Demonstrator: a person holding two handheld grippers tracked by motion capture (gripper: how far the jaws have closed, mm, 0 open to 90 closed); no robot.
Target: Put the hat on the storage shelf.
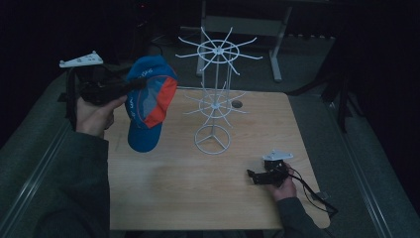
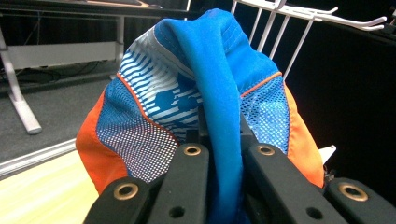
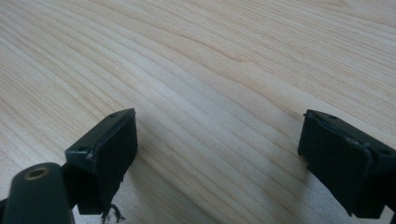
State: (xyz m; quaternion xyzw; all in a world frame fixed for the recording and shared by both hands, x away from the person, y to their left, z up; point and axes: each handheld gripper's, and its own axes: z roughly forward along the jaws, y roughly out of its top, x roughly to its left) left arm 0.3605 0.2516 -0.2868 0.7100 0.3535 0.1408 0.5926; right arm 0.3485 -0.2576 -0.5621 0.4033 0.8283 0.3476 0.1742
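Cap (image 1: 147,101) is hanging in the air off the left claw (image 1: 133,84), above the table's (image 1: 163,198) left side, brim pointing down and just clear of the wood. Left claw is clamping a fold of the blue fabric (image 2: 219,116) between its jaws, so the mesh and orange panels are drooping to either side of the pinch. It's being held high and near the white wire rack (image 1: 216,94), roughly level with the top ring of prongs (image 1: 218,49); my guess is it's heading for one of those hooks, which would explain the lift and the grip on the crown rather than the brim. Rack is standing upright at mid-table on its ring base (image 1: 212,140), nothing hanging on it. Right claw (image 1: 252,176) is resting low over the table near the right front edge, jaws spread wide, holding nothing; bare wood (image 3: 210,93) is showing between them. Looks parked to keep out of the way.
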